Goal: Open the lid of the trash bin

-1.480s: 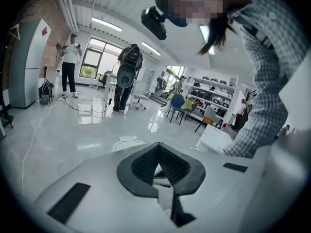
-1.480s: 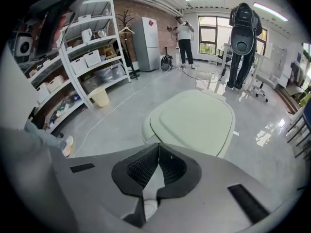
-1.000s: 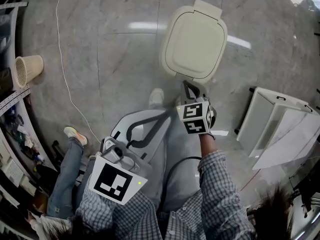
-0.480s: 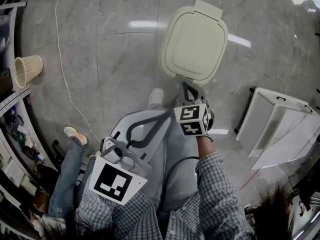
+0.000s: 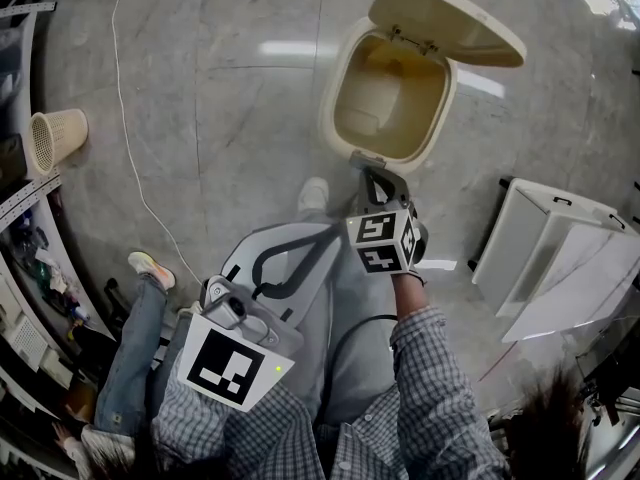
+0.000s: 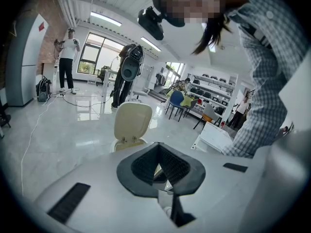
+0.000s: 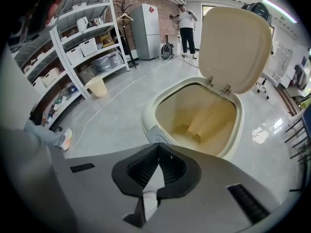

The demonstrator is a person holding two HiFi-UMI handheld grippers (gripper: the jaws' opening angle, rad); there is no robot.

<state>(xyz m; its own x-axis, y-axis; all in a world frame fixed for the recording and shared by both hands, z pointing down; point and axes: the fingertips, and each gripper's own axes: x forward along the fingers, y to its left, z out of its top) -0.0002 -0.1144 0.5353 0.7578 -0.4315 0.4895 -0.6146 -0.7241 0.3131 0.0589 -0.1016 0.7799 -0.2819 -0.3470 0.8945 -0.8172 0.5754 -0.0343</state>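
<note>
Jaws on the right gripper (image 5: 368, 174) are pressing together at their tips with nothing between them, and they are hovering just above the front rim of the trash bin (image 5: 331, 108), right beside the grey front panel (image 7: 156, 134), which looks like a push latch. The left gripper (image 5: 318, 238) is also showing its jaws drawn together and empty in its own view, and it is hanging back near the person's body, well apart from the bin.

The bin is standing on the grey floor (image 5: 230, 118) ahead of the person, and its lid (image 5: 445, 26) is tilting up on the rear hinges, so the cream interior is showing in both the head view and the right gripper view. The opening looks essentially done.

What matters now, judging from this, is leaving cleanly: lifting the right gripper straight up and back from the panel instead of dragging across the rim, so the light bin is not nudged and the lid is not shaken down. Pausing to see that the lid is resting past upright would be wise, and the left gripper is best kept where it is.
</note>
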